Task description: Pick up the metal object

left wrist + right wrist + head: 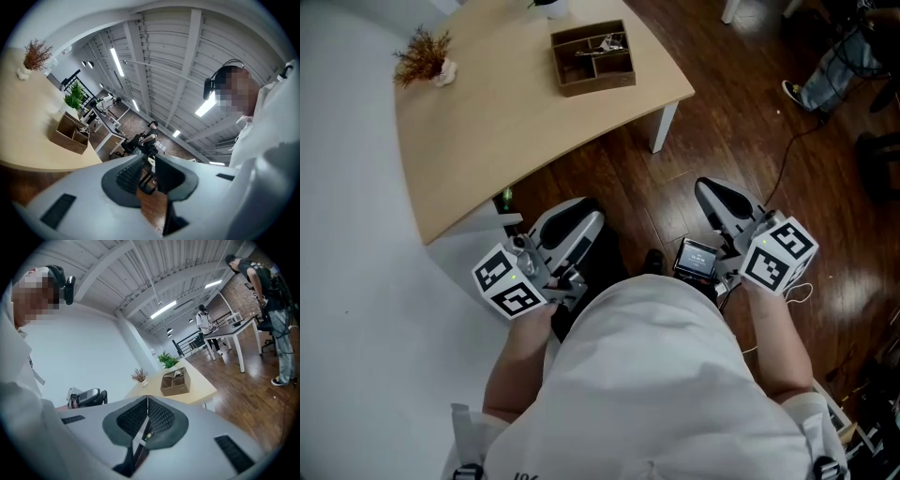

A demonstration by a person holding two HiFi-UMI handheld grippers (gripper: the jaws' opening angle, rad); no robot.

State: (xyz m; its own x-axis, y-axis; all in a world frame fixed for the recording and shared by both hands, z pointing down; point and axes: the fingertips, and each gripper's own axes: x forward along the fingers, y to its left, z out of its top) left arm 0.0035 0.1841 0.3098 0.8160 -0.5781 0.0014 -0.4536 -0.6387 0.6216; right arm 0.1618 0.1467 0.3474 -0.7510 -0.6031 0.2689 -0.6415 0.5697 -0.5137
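Left gripper (584,216) narrowly parted and right gripper (710,190) closed, both empty, I hold them low by my waist, unneeded while the metal object (606,42) lies well ahead in the box (593,83) on the table (502,141).

1. Bare table (516,122) surrounds the box (592,58); its top is open from above.
2. Dividers (596,56) inside the box hem the metal object (606,42).
3. Left of the box, well apart, stands a dried plant (424,58).
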